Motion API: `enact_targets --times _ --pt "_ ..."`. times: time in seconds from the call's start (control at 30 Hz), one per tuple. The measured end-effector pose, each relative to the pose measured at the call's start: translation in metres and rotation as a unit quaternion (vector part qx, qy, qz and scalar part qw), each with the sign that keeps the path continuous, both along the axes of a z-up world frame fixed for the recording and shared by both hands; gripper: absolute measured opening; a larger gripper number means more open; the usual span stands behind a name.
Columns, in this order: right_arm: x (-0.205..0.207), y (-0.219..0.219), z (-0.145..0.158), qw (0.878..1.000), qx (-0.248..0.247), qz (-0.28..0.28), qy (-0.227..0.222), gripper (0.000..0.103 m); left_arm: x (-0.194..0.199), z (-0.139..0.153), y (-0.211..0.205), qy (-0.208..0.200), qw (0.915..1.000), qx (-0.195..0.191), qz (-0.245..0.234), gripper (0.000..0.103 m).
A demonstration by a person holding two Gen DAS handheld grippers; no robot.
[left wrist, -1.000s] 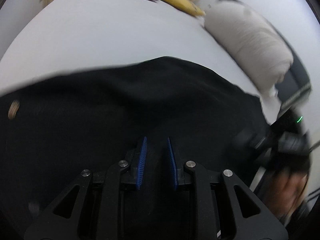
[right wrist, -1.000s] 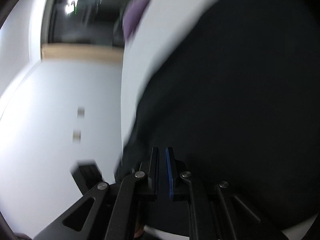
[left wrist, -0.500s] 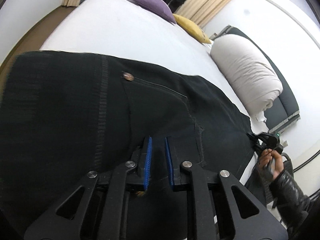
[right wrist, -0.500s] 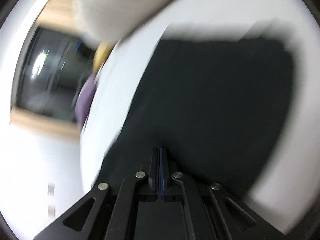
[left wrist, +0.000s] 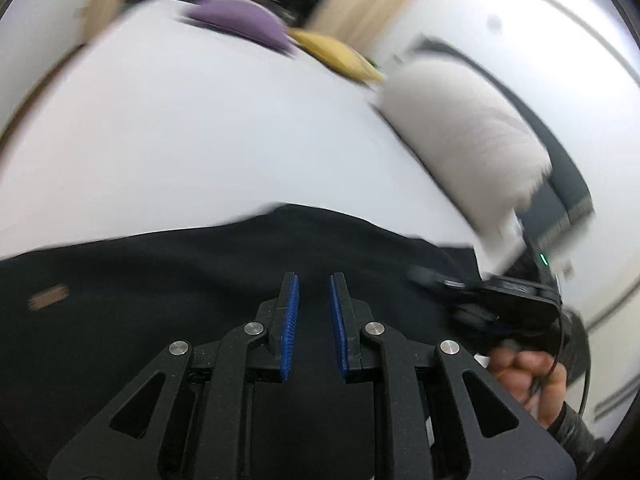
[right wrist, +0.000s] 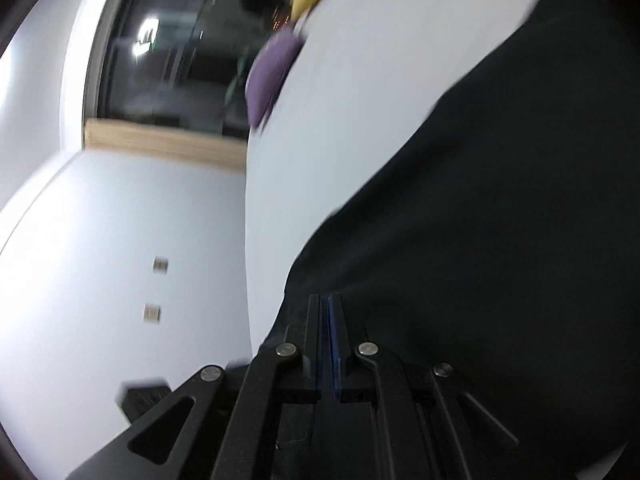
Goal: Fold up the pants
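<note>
Black pants (left wrist: 200, 280) lie spread on a white bed (left wrist: 200, 132), filling the lower half of the left wrist view. My left gripper (left wrist: 313, 284) hovers over the pants with its blue pads apart, nothing between them. The right gripper shows at the right edge of that view (left wrist: 512, 304), held by a hand at the pants' edge. In the right wrist view the pants (right wrist: 500, 220) fill the right side. My right gripper (right wrist: 329, 300) has its pads pressed together at the pants' edge; whether fabric is pinched between them is not clear.
A purple cushion (left wrist: 240, 24) and a yellow cushion (left wrist: 340, 56) lie at the far end of the bed. A rolled white duvet (left wrist: 468, 124) lies along the right side. A dark window (right wrist: 172, 48) and white wall (right wrist: 100, 260) show beyond the bed's edge.
The left gripper has pulled back and its pads have opened wider; the view has shifted from the pants' waistband and pocket to their far edge. The right gripper has swung round and stays shut.
</note>
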State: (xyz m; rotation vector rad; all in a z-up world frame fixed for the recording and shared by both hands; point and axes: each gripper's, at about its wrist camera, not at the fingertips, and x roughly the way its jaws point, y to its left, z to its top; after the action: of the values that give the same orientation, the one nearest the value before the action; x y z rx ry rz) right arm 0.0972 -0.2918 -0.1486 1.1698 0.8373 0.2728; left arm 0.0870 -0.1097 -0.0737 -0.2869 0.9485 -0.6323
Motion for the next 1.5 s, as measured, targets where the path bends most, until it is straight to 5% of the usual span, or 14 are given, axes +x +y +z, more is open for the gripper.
enact_targets --times 0.17,0.23,0.3,0.6,0.7,0.73,0.83,0.97,1.07,1.2,1.5 --pt "0.025 -0.039 -0.048 0.998 0.035 -0.037 0.047 0.000 0.041 -0.052 -0.067 0.070 0.9969 0.026 -0.026 0.016" --pt "0.022 -0.078 -0.051 0.996 0.037 -0.073 0.033 0.000 0.049 -0.064 -0.063 0.084 0.9963 -0.009 -0.018 0.016" --pt "-0.032 -0.122 -0.058 0.993 0.031 -0.109 0.026 0.000 0.057 -0.070 -0.051 0.096 0.9946 -0.038 -0.014 0.015" --pt "-0.113 -0.334 -0.056 0.957 -0.032 -0.286 0.031 0.000 0.069 -0.074 0.010 0.097 0.9919 -0.081 -0.012 0.009" --pt "-0.142 -0.369 -0.035 0.938 -0.110 -0.321 0.074 0.019 0.059 -0.067 0.044 0.095 0.9926 -0.074 0.014 0.009" --pt "-0.158 -0.379 -0.026 0.933 -0.101 -0.340 0.067 0.028 0.053 -0.063 0.057 0.095 0.9926 -0.072 0.026 0.009" --pt "-0.194 -0.374 0.009 0.928 -0.128 -0.346 0.047 0.053 0.028 -0.045 0.089 0.090 0.9922 -0.064 0.058 0.009" --pt "-0.235 -0.333 0.026 0.941 -0.137 -0.307 0.043 0.060 0.002 -0.022 0.081 0.078 0.9943 -0.049 0.054 0.009" --pt "-0.212 -0.281 0.022 0.937 -0.107 -0.324 0.068 0.062 -0.014 -0.019 0.038 0.069 0.9974 -0.019 0.013 0.009" --pt "-0.241 -0.255 0.002 0.939 -0.060 -0.324 0.103 0.061 -0.027 -0.026 0.013 0.082 0.9964 0.019 -0.011 0.009" --pt "-0.248 -0.253 -0.002 0.946 0.001 -0.321 0.047 0.063 -0.033 -0.044 0.024 0.119 0.9928 0.010 -0.005 0.009"
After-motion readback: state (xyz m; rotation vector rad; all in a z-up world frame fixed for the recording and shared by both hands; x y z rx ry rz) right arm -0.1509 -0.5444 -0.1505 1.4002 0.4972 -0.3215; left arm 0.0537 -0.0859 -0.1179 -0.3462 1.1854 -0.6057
